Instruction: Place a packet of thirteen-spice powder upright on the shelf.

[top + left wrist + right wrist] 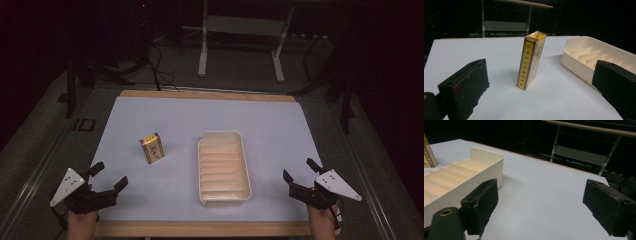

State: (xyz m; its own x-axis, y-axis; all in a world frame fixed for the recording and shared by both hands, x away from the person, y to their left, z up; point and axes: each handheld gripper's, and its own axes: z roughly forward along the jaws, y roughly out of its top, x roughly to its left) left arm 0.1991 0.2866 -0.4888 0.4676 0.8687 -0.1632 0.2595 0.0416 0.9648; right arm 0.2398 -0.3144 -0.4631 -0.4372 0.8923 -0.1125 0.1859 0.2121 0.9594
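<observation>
The left gripper point(106, 176) sits at the near left corner of the white table surface point(200, 115), held in the person's left hand point(82, 220); its two black jaws stand wide apart with nothing between the pads. In the left gripper view, the same jaws rise at the lower left and lower right edges, and the yellow box point(531, 60) stands upright on its narrow end ahead of them, clear of both pads. In the high view the yellow box point(152, 148) stands left of centre on the table surface, well apart from the left gripper and just to the left of the cream tray point(223, 197). The cream tray lies lengthwise near the centre, its ribbed floor bare, with its long side facing the box but not touching it. The right gripper point(300, 176) rests at the near right corner of the surface, held in the right hand point(322, 222); its jaws are also spread wide and grip nothing. In the right gripper view the cream tray point(487, 157) lies beyond the left jaw, and a corner of the yellow box point(429, 153) shows behind the tray at the picture's left edge.
</observation>
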